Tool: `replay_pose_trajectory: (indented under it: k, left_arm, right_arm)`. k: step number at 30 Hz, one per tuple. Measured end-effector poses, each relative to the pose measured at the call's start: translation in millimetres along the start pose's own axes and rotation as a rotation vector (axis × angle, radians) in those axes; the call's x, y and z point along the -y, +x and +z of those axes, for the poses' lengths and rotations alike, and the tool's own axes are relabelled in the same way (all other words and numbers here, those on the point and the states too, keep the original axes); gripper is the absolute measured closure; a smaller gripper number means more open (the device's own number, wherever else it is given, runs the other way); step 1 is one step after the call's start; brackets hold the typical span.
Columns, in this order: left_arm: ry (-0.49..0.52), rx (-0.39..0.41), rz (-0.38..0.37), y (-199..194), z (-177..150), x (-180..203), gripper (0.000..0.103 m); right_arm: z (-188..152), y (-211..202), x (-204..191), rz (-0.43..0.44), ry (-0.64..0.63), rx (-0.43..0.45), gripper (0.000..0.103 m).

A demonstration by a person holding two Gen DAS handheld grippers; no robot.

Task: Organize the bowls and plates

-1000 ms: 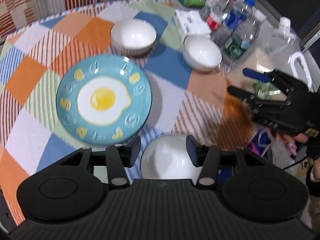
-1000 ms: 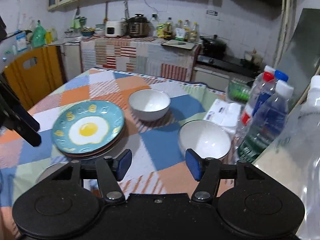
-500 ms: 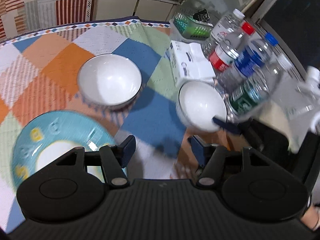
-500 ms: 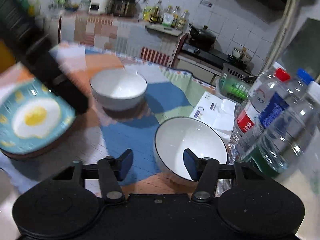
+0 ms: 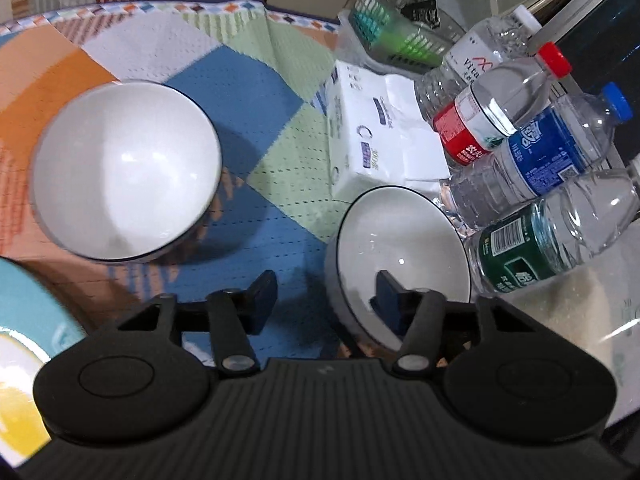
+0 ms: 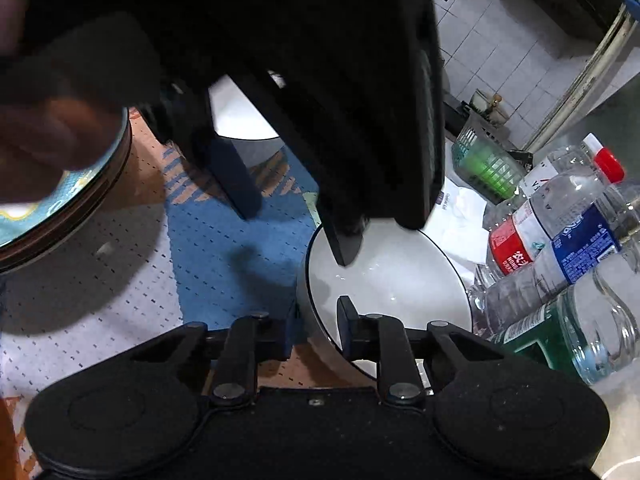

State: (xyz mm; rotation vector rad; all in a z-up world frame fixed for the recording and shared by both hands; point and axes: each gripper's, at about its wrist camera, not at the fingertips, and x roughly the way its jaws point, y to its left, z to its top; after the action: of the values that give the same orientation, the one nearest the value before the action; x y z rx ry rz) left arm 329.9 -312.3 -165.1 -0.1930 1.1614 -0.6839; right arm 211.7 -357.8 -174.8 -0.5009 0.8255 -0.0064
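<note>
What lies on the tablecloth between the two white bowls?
Nothing: in the left wrist view, only bare patchwork tablecloth separates the left bowl from the right bowl.

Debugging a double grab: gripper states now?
left gripper: open, jaws just been closing, straddling the bowl rim.
right gripper: shut on the bowl rim, jaws just been closing.

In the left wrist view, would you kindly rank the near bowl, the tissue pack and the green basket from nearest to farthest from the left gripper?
1. Near bowl: at the left gripper, whose right finger is inside its rim.
2. Tissue pack: just beyond that bowl, centre right.
3. Green basket: farthest, at the table's far edge, upper right.
</note>
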Motion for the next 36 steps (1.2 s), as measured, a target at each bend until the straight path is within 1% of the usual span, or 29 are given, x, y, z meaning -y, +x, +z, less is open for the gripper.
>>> replay_pose_trajectory:
  k: [1, 2, 4, 5, 6, 7, 11, 15, 20, 24, 29, 36]
  left_arm:
    - [-0.011, -0.01, -0.01, 3.9, 1.6, -0.2, 0.065]
    - [-0.025, -0.02, -0.02, 7.7, 2.9, -0.1, 0.075]
    - [-0.043, -0.041, -0.03, 13.1, 5.1, 1.0, 0.086]
    - [-0.042, -0.045, -0.024, 14.7, 6.0, 1.9, 0.093]
    - [-0.032, -0.046, -0.026, 14.8, 6.7, 2.7, 0.094]
    - [-0.021, -0.054, -0.036, 14.6, 7.1, 3.5, 0.094]
    - [0.045, -0.075, -0.035, 5.0, 8.4, 9.4, 0.092]
    - [0.021, -0.102, -0.066, -8.9, 7.4, 5.5, 0.089]
    - [0.076, -0.101, -0.039, -34.7, -2.9, 13.6, 0.088]
    - [0.065, -0.124, -0.051, -58.6, -8.8, 9.0, 0.087]
    - [0.069, -0.13, -0.057, -94.5, -23.4, 7.4, 0.085]
    - [0.069, -0.137, -0.049, -147.4, -48.6, 12.9, 0.085]
  right_arm:
    - [0.6, 1.5, 0.4, 0.002, 0.002, -0.002, 0.079]
    - [1.7, 4.7, 1.0, 0.003, 0.004, -0.005, 0.079]
    - [2.3, 8.9, 1.0, 0.005, 0.0, -0.012, 0.079]
    - [2.9, 11.1, 1.1, 0.012, 0.003, -0.016, 0.082]
    - [3.4, 11.8, 2.2, 0.024, 0.009, -0.015, 0.088]
    - [4.3, 12.6, 4.3, 0.043, 0.023, -0.02, 0.091]
    - [5.8, 4.5, 12.7, 0.112, 0.087, -0.022, 0.092]
    - [6.4, -10.9, 20.9, 0.193, 0.139, -0.012, 0.093]
    - [8.6, -33.9, 19.1, 0.262, 0.159, 0.015, 0.093]
    - [8.0, -55.4, 11.7, 0.292, 0.153, 0.046, 0.093]
    - [8.3, -85.0, 4.5, 0.335, 0.161, 0.081, 0.093]
    - [4.2, -135.1, -16.9, 0.339, 0.079, 0.136, 0.093]
